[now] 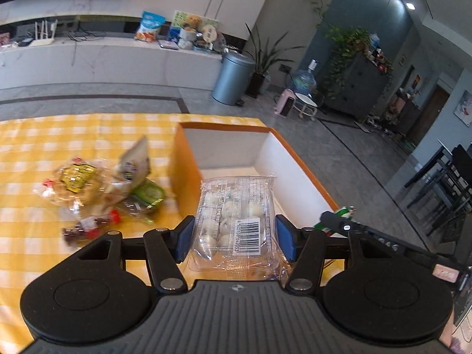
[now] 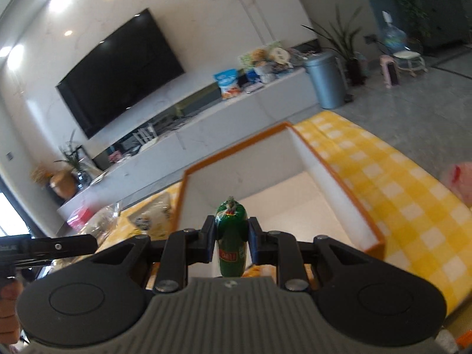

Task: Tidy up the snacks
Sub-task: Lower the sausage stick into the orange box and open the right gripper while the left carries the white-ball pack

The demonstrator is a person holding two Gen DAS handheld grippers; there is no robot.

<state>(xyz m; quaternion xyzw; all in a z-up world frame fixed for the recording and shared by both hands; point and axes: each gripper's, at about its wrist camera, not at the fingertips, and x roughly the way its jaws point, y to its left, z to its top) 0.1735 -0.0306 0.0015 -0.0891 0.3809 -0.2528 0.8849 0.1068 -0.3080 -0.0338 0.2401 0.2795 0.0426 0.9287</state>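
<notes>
Clear plastic pack (image 1: 234, 221) of small white round sweets sits clamped between the blue pads (image 1: 285, 237) of the left gripper (image 1: 234, 237), barcode label facing up, lower centre of the left wrist view. Pack hangs over the near end of an orange-rimmed white box (image 1: 295, 183), mid-frame. Box stands on a yellow checked cloth (image 1: 59, 135). Loose pile of snack packets (image 1: 100, 188) lies on the cloth left of the box, blurred. Right edge, lower half: a second black gripper reaches in with something green at its tip (image 1: 343, 212).

Right wrist view: green sausage-shaped snack (image 2: 231, 236) with a red label, upright, pinched between the fingers of the right gripper (image 2: 231, 236), pads pressing both its sides, lower centre. Same box (image 2: 333, 174) just beyond it, interior white and bare where visible. Checked cloth (image 2: 398, 183) runs to the right. More packets (image 2: 147, 218) left of the box, blurred. Black bar of the other gripper (image 2: 53, 246) enters at the left edge.
</notes>
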